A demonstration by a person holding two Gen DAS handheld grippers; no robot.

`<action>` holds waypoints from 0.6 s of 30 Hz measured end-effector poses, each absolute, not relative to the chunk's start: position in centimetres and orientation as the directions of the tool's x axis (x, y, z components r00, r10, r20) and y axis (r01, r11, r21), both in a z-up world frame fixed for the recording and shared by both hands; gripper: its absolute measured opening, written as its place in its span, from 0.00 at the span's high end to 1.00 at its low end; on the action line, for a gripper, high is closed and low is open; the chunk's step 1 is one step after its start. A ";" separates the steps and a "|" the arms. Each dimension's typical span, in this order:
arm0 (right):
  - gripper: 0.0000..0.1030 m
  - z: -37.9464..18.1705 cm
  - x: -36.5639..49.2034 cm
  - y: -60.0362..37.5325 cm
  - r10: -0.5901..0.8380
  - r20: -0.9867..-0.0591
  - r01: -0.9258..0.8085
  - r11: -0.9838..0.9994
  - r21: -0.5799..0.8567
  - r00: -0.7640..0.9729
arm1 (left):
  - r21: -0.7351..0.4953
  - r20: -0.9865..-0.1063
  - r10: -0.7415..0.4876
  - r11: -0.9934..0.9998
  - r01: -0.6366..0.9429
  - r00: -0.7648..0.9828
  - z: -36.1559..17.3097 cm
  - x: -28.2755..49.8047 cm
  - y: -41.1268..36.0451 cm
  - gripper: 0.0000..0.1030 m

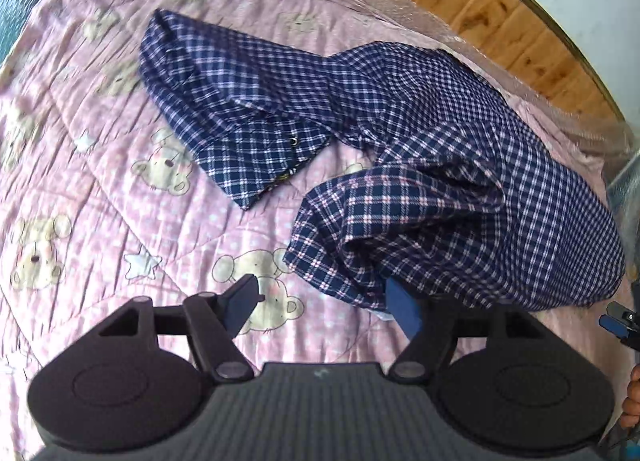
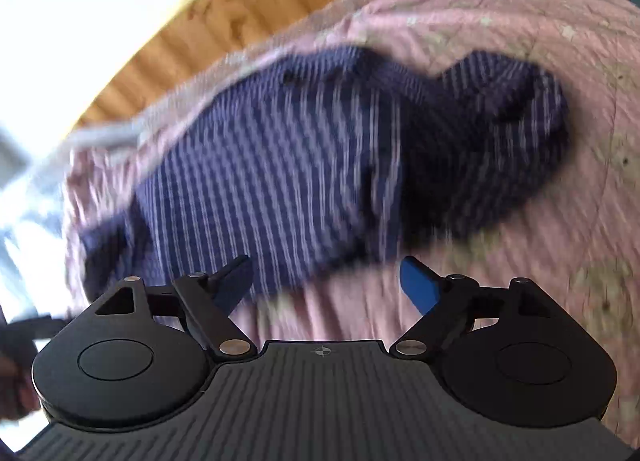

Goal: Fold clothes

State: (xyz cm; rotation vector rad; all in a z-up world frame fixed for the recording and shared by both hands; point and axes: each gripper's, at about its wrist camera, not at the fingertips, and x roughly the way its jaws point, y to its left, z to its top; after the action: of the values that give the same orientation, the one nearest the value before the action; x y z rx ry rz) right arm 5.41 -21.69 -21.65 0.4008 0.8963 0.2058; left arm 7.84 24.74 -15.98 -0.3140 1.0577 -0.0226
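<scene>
Blue pads on my left hand-held gripper [image 1: 322, 303] stand apart with nothing clamped between them; its right pad [image 1: 402, 307] sits at the near edge of the checked shirt [image 1: 400, 165], and I cannot tell if it touches the cloth or is only just beside it. From this hand-held gripper the shirt lies ahead and to the right. It is crumpled on the pink bed cover [image 1: 120, 229], with one flatter part reaching away to the upper left and a bunched heap close to me on the right, so its long axis runs on a slant from near right to far left.

My right hand-held gripper [image 2: 328, 285] is also apart and empty. Its picture is blurred, but the shirt [image 2: 304, 165] lies straight ahead of it, with the near edge just beyond its fingers.

I judge that both hand-held grippers are close, the left one nearer to the hanging fold. The shirt is not folded yet, and it must first be spread flat.
</scene>
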 end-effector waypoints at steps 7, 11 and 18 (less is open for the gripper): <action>0.23 -24.5 8.9 -20.1 0.193 -0.700 -0.033 0.971 0.236 0.688 | -0.063 -0.857 -0.102 0.994 0.095 0.506 -18.3 12.0 18.4 0.31; 1.00 -22.3 12.2 -20.3 0.332 -0.718 -0.118 0.936 0.333 0.611 | -0.288 -0.861 -0.290 0.955 0.070 0.418 -16.5 13.7 18.7 0.98; 1.00 -6.7 8.0 -29.8 0.567 -0.549 -0.230 0.794 0.563 0.614 | -0.774 -0.568 -0.696 0.633 0.002 0.439 -4.1 9.9 27.6 0.97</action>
State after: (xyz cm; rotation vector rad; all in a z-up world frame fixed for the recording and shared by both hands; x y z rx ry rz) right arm 7.95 -29.79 -6.69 0.4699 0.7840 0.4795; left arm 9.94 27.57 -4.13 -0.7880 1.0383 -0.4948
